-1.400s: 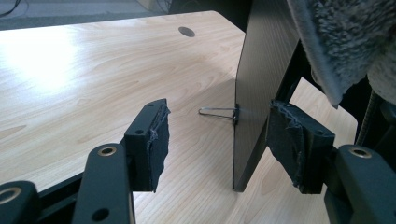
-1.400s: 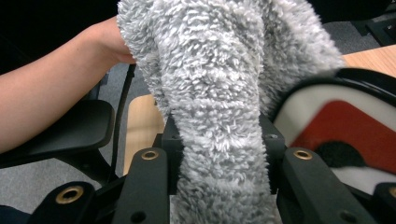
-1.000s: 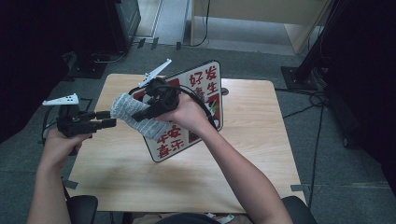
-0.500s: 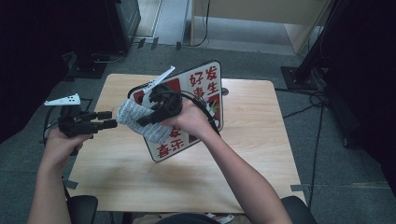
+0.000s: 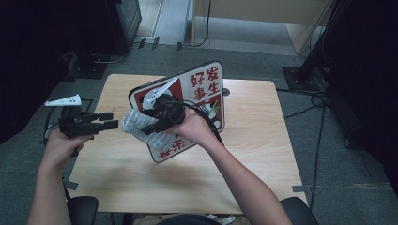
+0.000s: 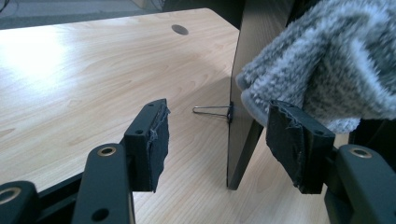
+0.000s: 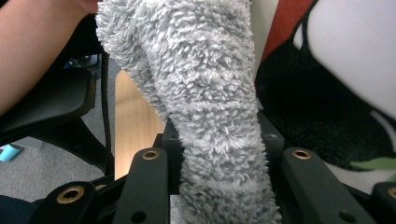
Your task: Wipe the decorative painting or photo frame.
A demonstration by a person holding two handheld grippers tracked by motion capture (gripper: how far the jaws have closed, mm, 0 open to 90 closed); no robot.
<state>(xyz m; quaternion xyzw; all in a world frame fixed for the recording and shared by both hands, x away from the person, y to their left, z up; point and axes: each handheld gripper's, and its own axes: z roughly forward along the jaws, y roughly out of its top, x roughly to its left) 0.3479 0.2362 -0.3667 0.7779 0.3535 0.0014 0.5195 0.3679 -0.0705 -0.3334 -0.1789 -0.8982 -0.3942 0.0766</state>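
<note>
A red-and-white sign board (image 5: 206, 89) with large characters stands upright on the wooden table (image 5: 263, 140). My right gripper (image 5: 152, 125) is shut on a fluffy grey cloth (image 5: 133, 123) and holds it against the sign's left face. In the right gripper view the cloth (image 7: 196, 60) rises between the jaws of my right gripper (image 7: 217, 135), with the sign (image 7: 336, 70) behind it. My left gripper (image 5: 110, 121) hovers open just left of the cloth. In its view, the left gripper (image 6: 219, 144) has nothing between the jaws; beyond them are the sign's edge (image 6: 252, 70), a wire clip handle (image 6: 212, 110) and the cloth (image 6: 336, 60).
A round cable hole (image 6: 180, 29) sits in the tabletop behind the sign. Cables (image 5: 319, 108) trail on the grey floor to the right. Dark equipment (image 5: 122, 23) stands beyond the table's far left corner. A black chair (image 7: 51, 107) is at the near side.
My right hand has carried the cloth down the sign's face and slightly left. The left hand and its open gripper have stayed where they were.
</note>
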